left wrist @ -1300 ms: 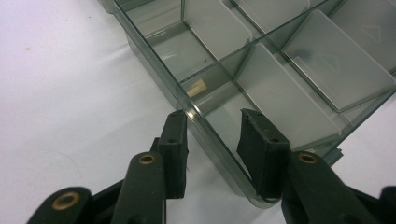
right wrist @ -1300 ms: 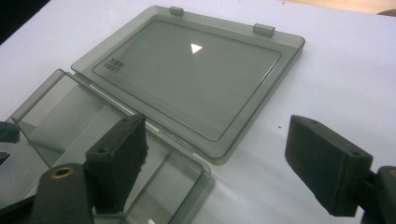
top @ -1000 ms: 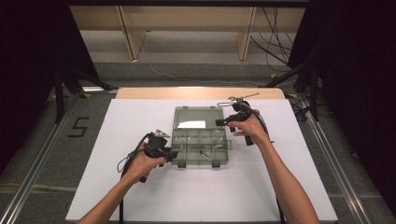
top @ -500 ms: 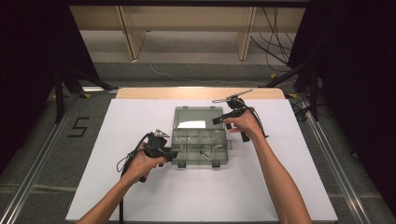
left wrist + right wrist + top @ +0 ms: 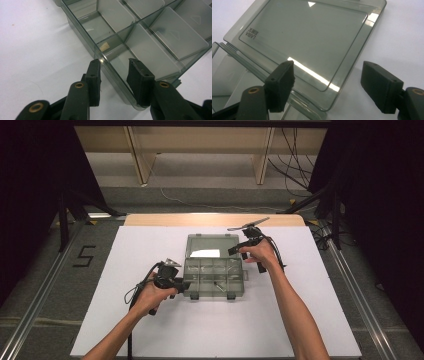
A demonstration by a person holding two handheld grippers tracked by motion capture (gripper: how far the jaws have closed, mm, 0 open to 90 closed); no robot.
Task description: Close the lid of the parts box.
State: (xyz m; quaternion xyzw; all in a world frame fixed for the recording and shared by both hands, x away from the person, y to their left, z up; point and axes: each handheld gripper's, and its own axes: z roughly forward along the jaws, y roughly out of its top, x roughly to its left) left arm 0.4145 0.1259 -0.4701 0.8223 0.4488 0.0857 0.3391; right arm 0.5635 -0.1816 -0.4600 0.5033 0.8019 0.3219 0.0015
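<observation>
A clear smoke-grey plastic compartment box (image 5: 215, 277) sits at the middle of the white table sheet (image 5: 125, 320), its flat hinged lid (image 5: 211, 246) thrown open and lying on the sheet on the box's far side. The lid carries small dark lettering near one corner; in the right gripper view it appears upside down and mirrored, too small to read with confidence. Out on the grey floor, left of the box and past the sheet's edge, a black figure "5" (image 5: 85, 256) is marked.

The left gripper (image 5: 113, 72) is at the box's near left corner, one jaw outside the wall and one inside, straddling the clear wall (image 5: 110, 72); the jaws stand partly closed and whether the pads actually press the plastic cannot be told. A small pale tag (image 5: 104, 46) shows through the wall, unreadable. Inside, frosted divider plates (image 5: 175, 35) split the compartments; a thin dark item lying in one is hard to make out from the high view.

The right gripper (image 5: 328, 85) hovers over the lid's right edge, jaws wide with the lid's corner (image 5: 324, 105) below the gap, nothing gripped, having just been closing a little. Beyond the box stands a wooden shelf frame (image 5: 145, 160), with dark cables (image 5: 295, 155) hanging to the right.
</observation>
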